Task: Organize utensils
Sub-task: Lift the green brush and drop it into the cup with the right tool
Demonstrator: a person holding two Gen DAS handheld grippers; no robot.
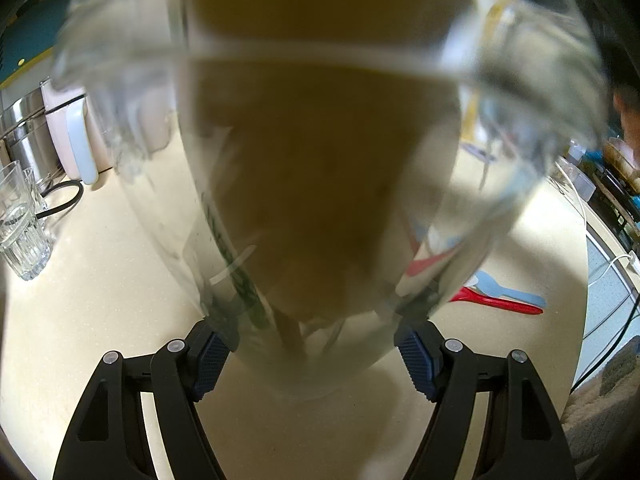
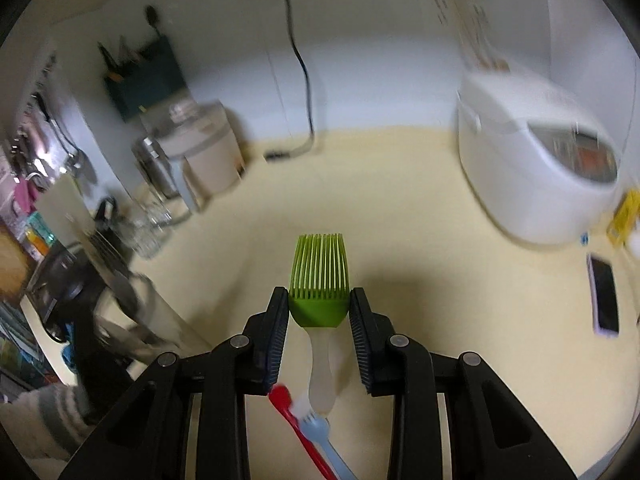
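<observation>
My left gripper [image 1: 316,346] is shut on a tall clear glass [image 1: 320,184] that fills the left wrist view, tilted toward the camera. Through and past it, a red utensil [image 1: 500,301] and a light blue fork [image 1: 508,290] lie on the cream counter [image 1: 100,300]. My right gripper [image 2: 319,312] is shut on the green head of a silicone basting brush [image 2: 318,280], whose frosted handle points back toward the camera. Below it lie the red utensil [image 2: 294,420] and the blue fork [image 2: 324,436]. The glass held by the left gripper shows at left in the right wrist view [image 2: 152,320].
A ribbed drinking glass [image 1: 20,224], a pale pink appliance [image 1: 76,136] and a steel canister [image 1: 24,132] stand at the left. A white rice cooker [image 2: 536,168], a phone [image 2: 604,292], a black cable [image 2: 300,64] and a yellow item [image 2: 624,216] sit on the counter.
</observation>
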